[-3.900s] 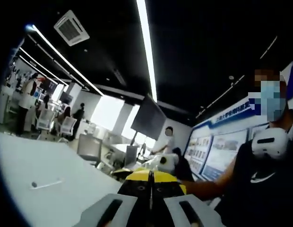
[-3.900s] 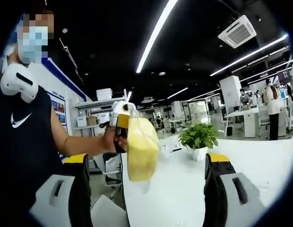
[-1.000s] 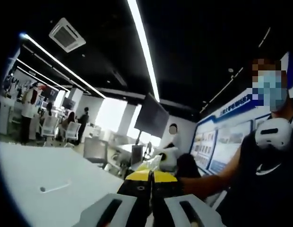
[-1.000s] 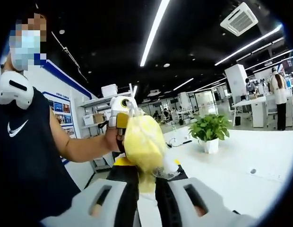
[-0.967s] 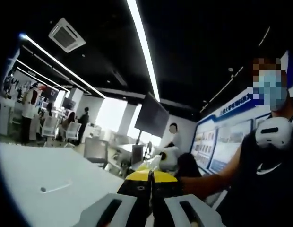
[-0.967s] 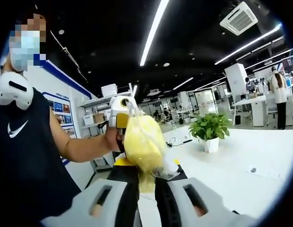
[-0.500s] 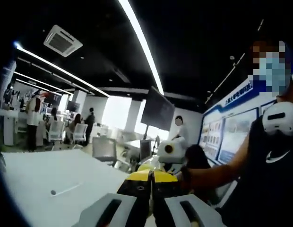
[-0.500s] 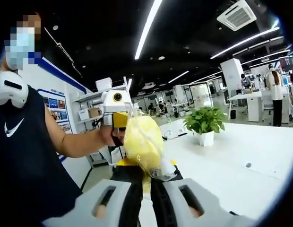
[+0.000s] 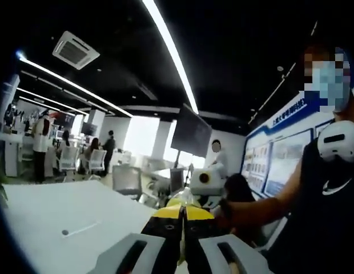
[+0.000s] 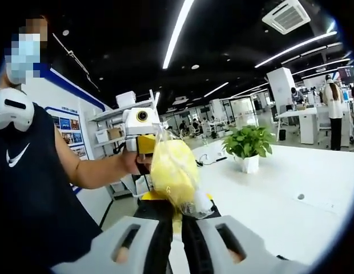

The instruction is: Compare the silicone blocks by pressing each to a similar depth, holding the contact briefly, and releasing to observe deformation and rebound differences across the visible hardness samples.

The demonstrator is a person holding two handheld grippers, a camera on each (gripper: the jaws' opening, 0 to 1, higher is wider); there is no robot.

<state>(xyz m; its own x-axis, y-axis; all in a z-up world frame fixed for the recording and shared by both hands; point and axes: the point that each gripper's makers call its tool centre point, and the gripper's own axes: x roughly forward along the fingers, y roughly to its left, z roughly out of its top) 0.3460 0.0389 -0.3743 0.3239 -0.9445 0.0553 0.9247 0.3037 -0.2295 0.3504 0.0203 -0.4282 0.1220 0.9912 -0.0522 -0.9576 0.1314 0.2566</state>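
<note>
Mid-squeeze on one sample: right gripper clamped on bagged yellow silicone block, left gripper pinching its far end above white table, release and other samples left.

The person wears a dark sleeveless top with a small white swoosh mark on the chest and a white headset slung around the neck. Each handheld gripper has pale grey jaw housings with dark slots, black inner jaws and yellow tips: right gripper, left gripper
</note>
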